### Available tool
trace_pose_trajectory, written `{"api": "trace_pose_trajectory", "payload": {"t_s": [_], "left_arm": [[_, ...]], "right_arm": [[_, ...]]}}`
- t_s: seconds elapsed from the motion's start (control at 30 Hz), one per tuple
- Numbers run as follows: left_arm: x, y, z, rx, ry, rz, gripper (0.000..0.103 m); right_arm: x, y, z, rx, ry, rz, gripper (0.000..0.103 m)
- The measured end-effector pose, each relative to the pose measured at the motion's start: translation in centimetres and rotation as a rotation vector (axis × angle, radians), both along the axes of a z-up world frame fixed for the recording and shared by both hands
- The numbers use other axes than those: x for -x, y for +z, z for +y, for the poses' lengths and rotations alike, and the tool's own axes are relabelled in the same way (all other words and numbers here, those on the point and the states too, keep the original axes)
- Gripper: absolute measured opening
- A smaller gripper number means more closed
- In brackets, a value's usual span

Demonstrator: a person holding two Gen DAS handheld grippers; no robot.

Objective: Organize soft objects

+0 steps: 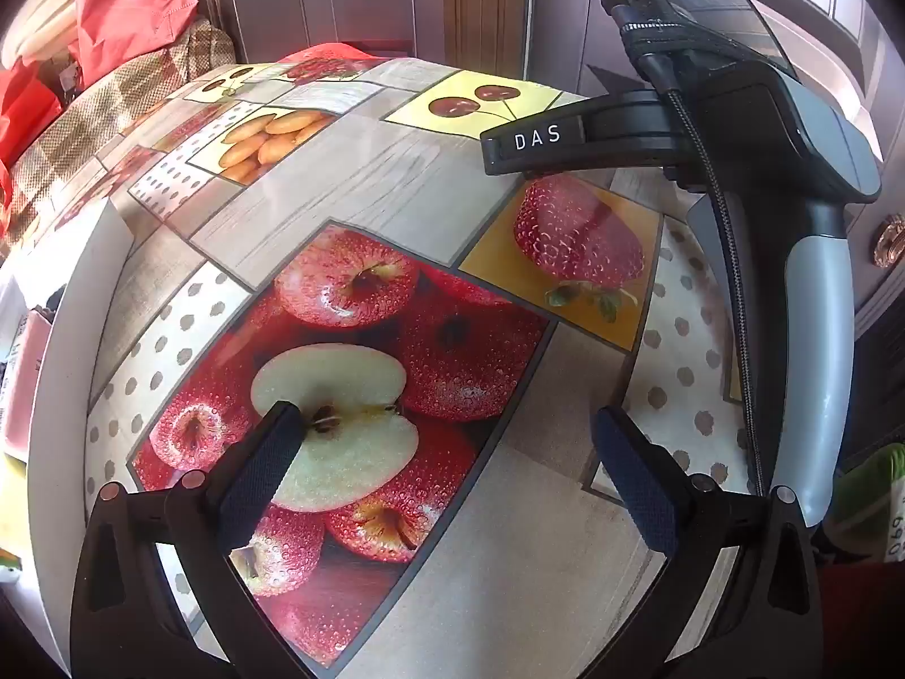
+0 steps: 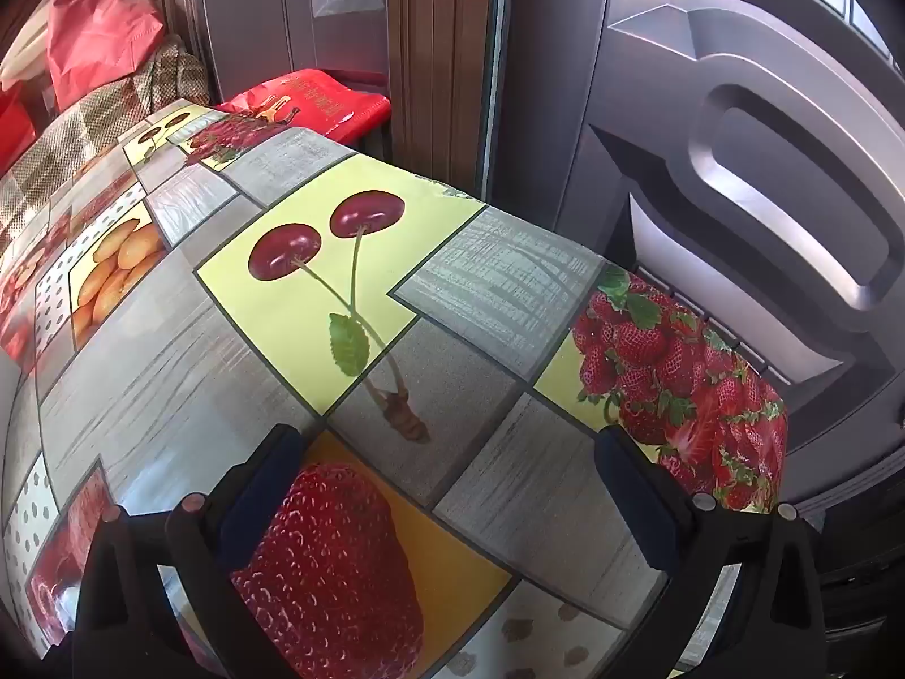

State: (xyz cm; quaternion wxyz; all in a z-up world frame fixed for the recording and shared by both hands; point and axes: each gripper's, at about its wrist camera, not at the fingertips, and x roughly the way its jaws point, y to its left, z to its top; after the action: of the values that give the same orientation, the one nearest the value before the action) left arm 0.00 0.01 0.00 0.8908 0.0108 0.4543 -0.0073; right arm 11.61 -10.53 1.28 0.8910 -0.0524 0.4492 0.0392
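My left gripper is open and empty, hovering over the table covered in a fruit-print cloth. My right gripper is open and empty over the same table. The right gripper's body, marked DAS, shows at the upper right of the left wrist view. A red cloth bag lies on a checked fabric pile past the table's far left corner; it also shows in the right wrist view. No soft object lies between either gripper's fingers.
A white box edge stands at the table's left side. A red bag lies on a seat behind the table. A grey metal door stands close behind the right edge. A green thing shows at far right.
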Motion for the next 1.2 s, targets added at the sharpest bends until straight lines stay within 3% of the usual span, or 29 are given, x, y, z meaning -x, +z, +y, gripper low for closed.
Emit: {"api": "trace_pose_trajectory", "payload": {"t_s": [1.2], "left_arm": [[0.0,0.0,-0.01,-0.001,0.0,0.0,0.102]], "right_arm": [[-0.02,0.02,-0.03,-0.002,0.0,0.001,0.103]]}}
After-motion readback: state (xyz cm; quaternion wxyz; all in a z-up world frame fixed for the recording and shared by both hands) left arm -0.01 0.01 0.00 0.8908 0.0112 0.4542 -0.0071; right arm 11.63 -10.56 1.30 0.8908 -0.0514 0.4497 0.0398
